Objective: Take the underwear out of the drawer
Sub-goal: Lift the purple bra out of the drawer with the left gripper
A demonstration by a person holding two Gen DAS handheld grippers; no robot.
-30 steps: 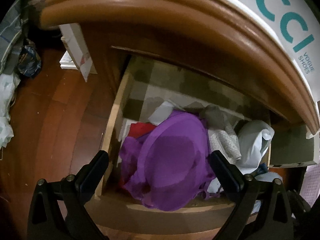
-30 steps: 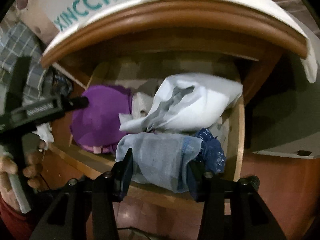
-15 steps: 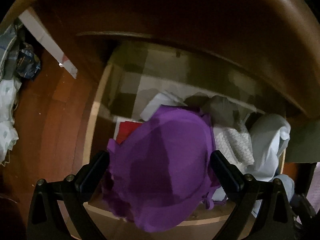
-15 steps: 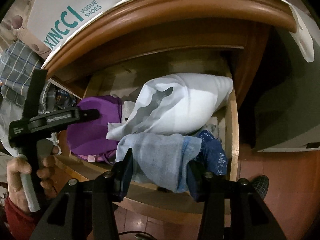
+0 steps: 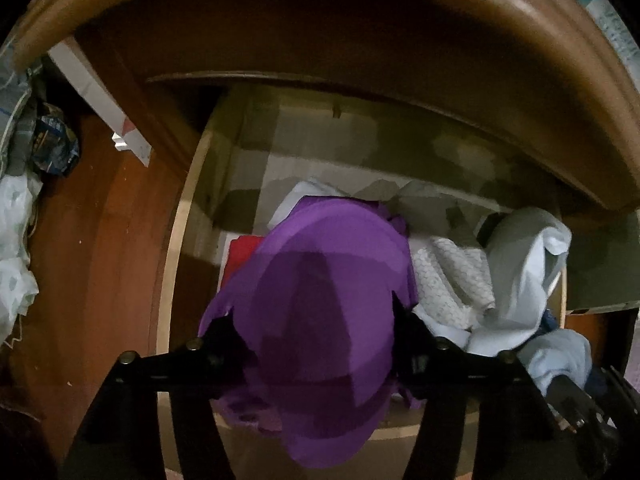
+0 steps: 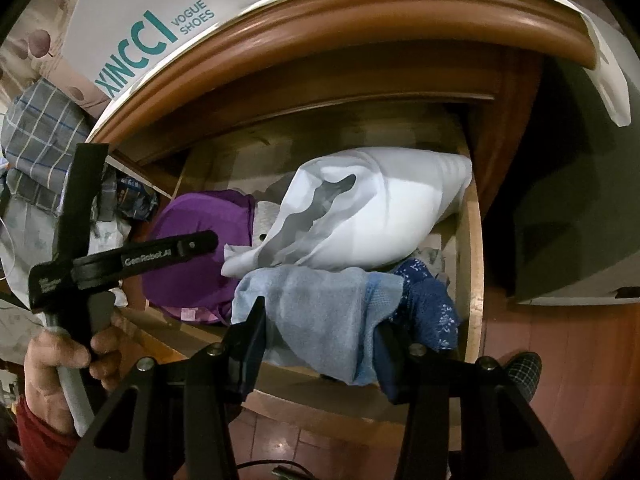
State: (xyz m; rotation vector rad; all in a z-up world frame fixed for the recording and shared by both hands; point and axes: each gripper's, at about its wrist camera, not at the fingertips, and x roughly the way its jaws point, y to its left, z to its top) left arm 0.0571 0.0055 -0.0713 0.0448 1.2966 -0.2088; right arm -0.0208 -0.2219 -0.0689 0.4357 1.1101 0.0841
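Note:
The open wooden drawer holds a pile of underwear. My left gripper is shut on a purple bra, with its fingers pressed into both sides of the cup at the drawer's front left. The purple bra also shows in the right wrist view, with the left gripper over it. My right gripper is shut on a light blue cloth garment that drapes over the drawer's front edge. A dark blue patterned piece lies beside it.
A large white garment fills the drawer's back right. A red item and white patterned cloth lie around the bra. The dresser top's rounded wooden edge overhangs the drawer, with a XINCCI shoe box on it. Bags and clothes sit on the floor at left.
My left gripper has closed in on the purple bra; its fingers went from wide apart to pinching the cup. The right gripper keeps its hold on the light blue cloth and shifted slightly.

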